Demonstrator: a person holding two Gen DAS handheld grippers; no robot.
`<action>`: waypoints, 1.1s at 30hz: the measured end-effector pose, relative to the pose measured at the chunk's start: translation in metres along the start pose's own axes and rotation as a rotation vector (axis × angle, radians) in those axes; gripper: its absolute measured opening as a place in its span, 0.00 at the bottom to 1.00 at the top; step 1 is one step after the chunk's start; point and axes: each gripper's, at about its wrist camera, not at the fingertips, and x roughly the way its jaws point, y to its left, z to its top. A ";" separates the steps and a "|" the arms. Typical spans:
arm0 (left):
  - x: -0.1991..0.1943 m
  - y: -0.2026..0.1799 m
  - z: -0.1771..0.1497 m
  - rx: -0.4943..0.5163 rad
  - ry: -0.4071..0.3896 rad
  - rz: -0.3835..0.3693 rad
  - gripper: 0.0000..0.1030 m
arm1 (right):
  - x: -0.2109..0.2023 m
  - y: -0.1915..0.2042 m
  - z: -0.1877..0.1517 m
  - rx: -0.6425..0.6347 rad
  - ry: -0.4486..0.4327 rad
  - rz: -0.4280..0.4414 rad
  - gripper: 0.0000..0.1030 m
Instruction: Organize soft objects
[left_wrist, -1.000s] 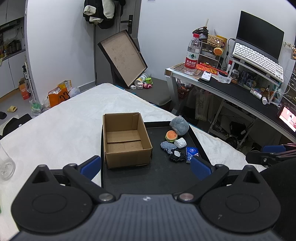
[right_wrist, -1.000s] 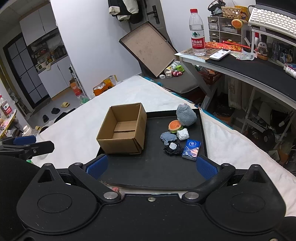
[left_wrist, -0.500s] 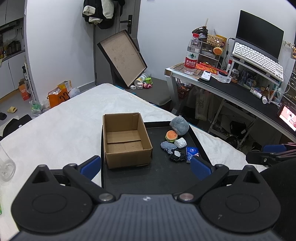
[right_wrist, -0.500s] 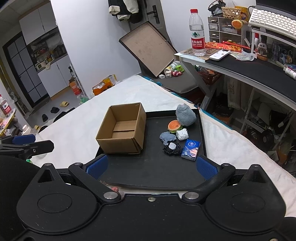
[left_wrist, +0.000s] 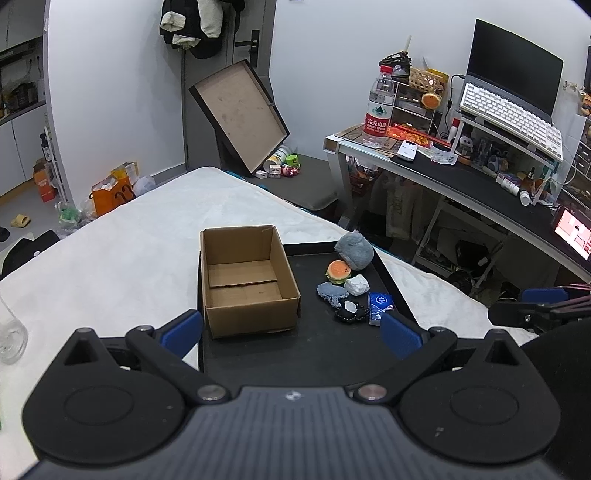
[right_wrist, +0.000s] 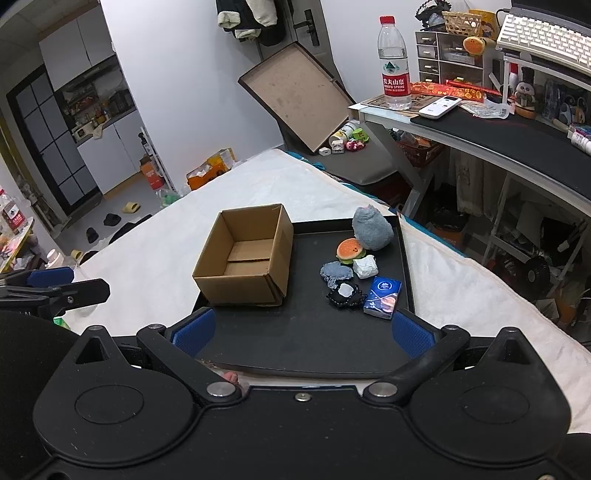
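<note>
Grippers at the ready: I hold my left gripper and right gripper wide apart, both empty, above a black tray. Soft toys cluster on its right side, beside an empty box.

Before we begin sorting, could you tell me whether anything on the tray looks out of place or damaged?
Nothing looks damaged or spilled. The cardboard box stands upright and empty on the black tray, slightly skewed to its edges; the soft items lie clustered beside it.
</note>
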 end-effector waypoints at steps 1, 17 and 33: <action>0.001 0.000 0.000 0.003 0.001 -0.001 0.99 | 0.000 -0.001 0.000 0.002 -0.002 0.002 1.00; 0.032 0.019 0.009 -0.020 0.019 0.018 0.99 | 0.025 -0.024 0.003 0.050 0.025 -0.043 1.00; 0.080 0.049 0.010 -0.065 0.085 0.047 0.99 | 0.070 -0.034 0.014 0.031 0.073 -0.066 1.00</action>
